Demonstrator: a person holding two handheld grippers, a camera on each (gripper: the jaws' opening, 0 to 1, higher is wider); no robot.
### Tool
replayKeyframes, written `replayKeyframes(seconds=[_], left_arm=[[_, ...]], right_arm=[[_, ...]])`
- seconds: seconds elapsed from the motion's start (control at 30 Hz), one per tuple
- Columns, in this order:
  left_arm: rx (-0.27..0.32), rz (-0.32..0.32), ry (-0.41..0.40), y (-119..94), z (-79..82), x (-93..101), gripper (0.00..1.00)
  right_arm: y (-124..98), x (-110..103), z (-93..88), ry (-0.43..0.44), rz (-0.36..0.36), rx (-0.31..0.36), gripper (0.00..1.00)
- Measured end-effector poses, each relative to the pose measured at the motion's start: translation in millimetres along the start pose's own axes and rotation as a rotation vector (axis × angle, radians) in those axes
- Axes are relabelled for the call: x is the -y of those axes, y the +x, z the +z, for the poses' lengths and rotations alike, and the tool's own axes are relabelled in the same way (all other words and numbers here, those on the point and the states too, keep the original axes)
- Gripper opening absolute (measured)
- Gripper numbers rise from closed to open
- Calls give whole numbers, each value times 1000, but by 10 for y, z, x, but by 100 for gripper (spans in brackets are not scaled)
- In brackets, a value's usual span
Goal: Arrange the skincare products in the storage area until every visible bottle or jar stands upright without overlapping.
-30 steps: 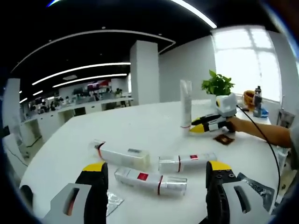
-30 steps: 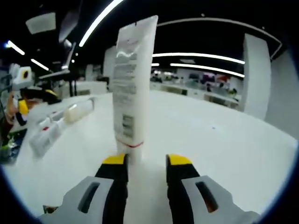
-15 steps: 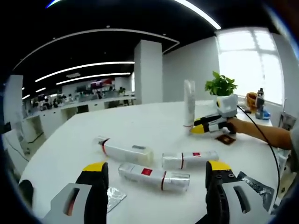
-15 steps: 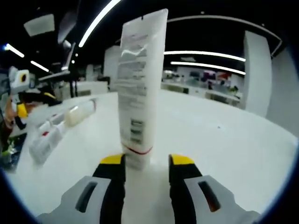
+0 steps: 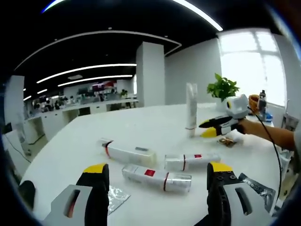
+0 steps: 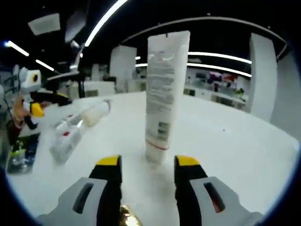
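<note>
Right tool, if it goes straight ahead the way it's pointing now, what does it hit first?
Most likely the upright white tube, which stands on the table just beyond the open right tool, roughly centred between its jaws. Depth is hard to judge, but nothing lies between them.

Views face across table (image 5: 155,127) — sharing tube (image 6: 163,94).
</note>
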State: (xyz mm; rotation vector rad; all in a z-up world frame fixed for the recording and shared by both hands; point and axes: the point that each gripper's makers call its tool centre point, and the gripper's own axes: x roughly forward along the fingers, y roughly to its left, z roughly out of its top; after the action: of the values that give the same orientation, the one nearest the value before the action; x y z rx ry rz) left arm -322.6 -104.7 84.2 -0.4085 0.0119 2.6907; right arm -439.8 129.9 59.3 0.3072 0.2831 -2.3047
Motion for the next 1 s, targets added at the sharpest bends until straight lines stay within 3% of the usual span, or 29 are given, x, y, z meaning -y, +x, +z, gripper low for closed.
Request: replayKeyframes(seconds=[0.27,0.43,0.63,0.7,0.83,1.0], left_arm=[[17,7,-31,-9,39,-115,88],[16,-7,10,-10,90,-174,88],[7,6,137,-52,323,-461,88],[38,12,224,-53,477,-545,88],[19,-6,351,-27,615,-626,80],[-21,-44,429,117,699,-760,78]], right_arm=[[-232,-278,271,20,29,98,42],[-334,-465,465,-2,49,157,43],[-471,-717,652,-14,82,227,43],[-497,-785,669,-7,94,241,43],[-493,-882,626,4,114,223,45],[-505,-979,551,11,129,203,52]])
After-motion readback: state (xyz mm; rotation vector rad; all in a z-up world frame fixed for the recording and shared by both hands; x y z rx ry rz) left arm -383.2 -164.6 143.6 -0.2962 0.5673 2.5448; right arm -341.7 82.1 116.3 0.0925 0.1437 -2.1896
